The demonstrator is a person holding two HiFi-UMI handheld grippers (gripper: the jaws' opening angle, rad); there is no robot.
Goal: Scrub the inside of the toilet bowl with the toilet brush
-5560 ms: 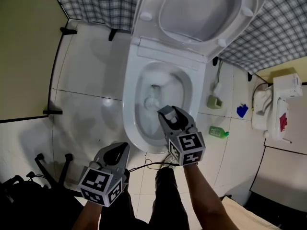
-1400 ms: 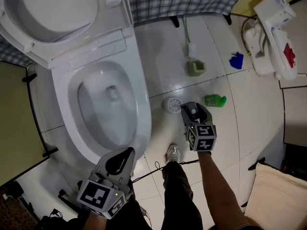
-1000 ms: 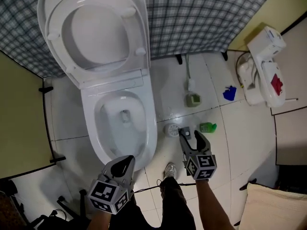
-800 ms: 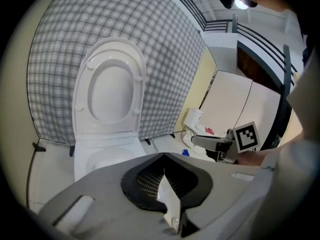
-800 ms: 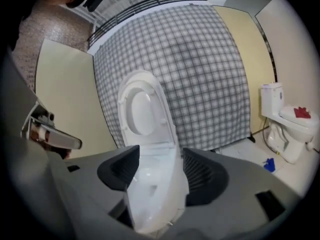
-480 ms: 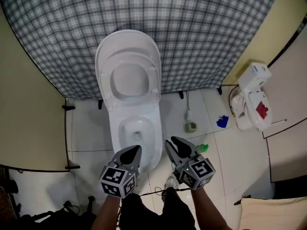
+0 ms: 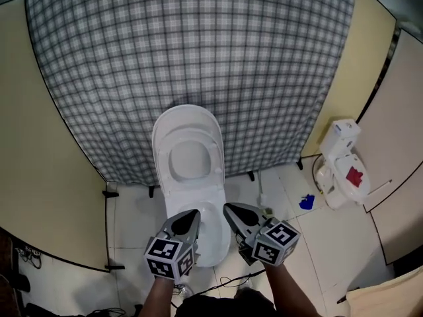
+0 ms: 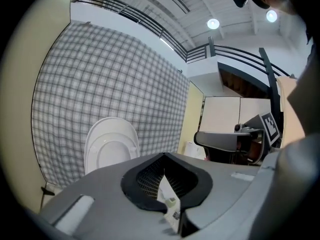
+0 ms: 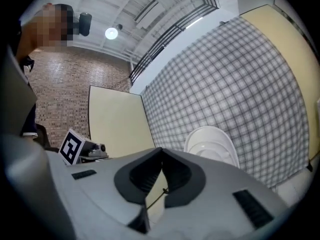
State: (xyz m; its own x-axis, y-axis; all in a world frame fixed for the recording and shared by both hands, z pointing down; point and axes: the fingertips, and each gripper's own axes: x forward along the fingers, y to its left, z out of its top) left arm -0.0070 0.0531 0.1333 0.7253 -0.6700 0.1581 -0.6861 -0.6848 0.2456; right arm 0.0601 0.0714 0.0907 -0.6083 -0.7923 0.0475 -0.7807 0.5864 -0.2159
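A grey checked curtain point(image 7: 198, 51) fills the back of the stall, with pale yellow panels point(image 7: 39, 164) on either side and a white tiled floor point(image 7: 132, 230) below. The white toilet point(image 7: 198, 193) stands against the foot of the curtain, its lid point(image 7: 190, 152) and seat raised upright. The bowl point(image 7: 213, 246) is largely covered in the head view by the two grippers in front of it. To the right, by the yellow panel, a white unit point(image 7: 340, 167) with a red patch sits on the floor.

The left gripper point(image 7: 193, 214) points roughly level toward the toilet, its jaws clenched tip to tip on nothing, as the left gripper view point(image 8: 162, 155) shows. The right gripper point(image 7: 229, 209) is just beside it, apart from it. Its jaws have just been closing and now meet with nothing between them point(image 9: 161, 150).

The toilet brush point(image 7: 260, 189) stands on the floor just right of the toilet, its thin handle upright, its base partly hidden behind the right gripper; neither gripper touches it. A small blue object point(image 7: 306, 202) lies further right. A dark cable point(image 7: 225, 282) trails across the tiles near the person's feet.
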